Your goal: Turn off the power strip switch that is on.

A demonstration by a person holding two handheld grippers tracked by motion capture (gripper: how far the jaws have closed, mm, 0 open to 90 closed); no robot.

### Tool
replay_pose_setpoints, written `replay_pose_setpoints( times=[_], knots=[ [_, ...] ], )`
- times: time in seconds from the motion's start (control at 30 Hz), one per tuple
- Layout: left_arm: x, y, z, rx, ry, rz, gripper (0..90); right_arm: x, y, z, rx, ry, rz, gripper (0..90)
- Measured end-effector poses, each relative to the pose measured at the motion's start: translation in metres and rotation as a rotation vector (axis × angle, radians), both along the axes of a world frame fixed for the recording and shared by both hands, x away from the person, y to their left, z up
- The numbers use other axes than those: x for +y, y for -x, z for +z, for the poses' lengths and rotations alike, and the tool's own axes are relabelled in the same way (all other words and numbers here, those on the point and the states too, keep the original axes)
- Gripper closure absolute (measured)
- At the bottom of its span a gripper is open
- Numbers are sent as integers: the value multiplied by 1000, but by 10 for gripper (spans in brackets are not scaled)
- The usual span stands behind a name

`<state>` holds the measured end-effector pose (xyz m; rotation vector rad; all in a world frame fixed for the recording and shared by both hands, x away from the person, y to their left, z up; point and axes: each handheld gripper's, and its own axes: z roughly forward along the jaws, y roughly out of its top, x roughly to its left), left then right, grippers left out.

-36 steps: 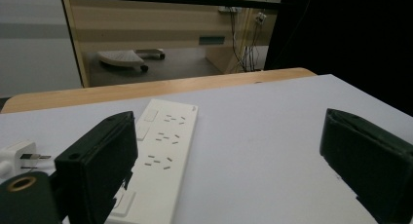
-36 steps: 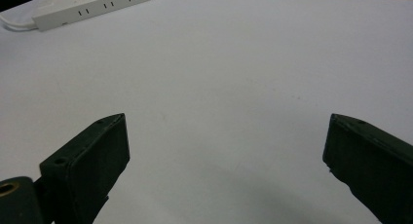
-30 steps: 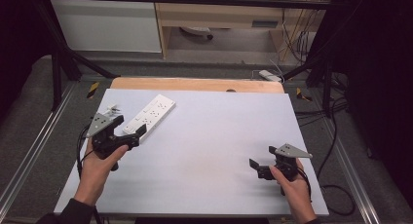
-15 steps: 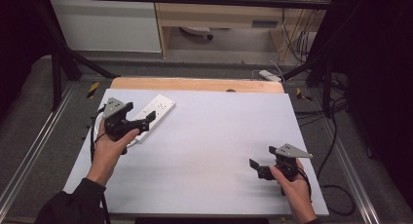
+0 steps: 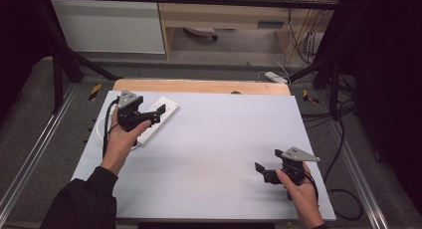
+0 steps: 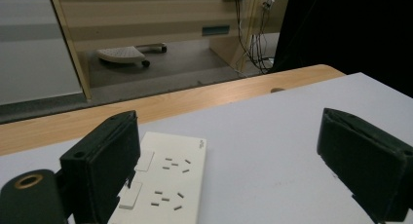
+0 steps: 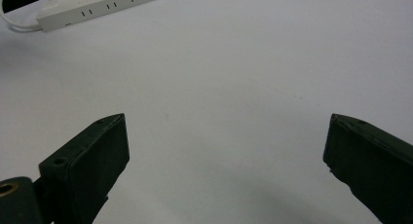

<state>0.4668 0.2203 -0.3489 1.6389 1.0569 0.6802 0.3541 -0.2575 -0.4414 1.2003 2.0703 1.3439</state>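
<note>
We found the white power strip [image 5: 157, 118] lying flat at the far left of the bench [image 5: 219, 139], its cord [image 5: 102, 129] looped beside it. The left claw [image 5: 157, 112] hung over it with jaws spread wide and nothing between them. The right claw [image 5: 260, 169] rested near the front right corner, also spread and empty. We judged the strip rigid, light and smooth-sided, best gripped across its narrow width near one end.

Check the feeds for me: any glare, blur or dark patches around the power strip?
High view: even light on the table, no glare, dark surroundings. Left gripper view: power strip sharp, its sockets readable. Right gripper view: soft shadow on the sheet near the jaws; power strip slightly soft at the top edge.
</note>
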Motion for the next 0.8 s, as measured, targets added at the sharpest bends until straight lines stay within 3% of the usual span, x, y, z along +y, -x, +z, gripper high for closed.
replay_pose_setpoints(
  times=[0.8],
  knots=[
    [-10,-48,-17,18,-31,84,100,0,1,1,-4,-6,10,33]
  ],
)
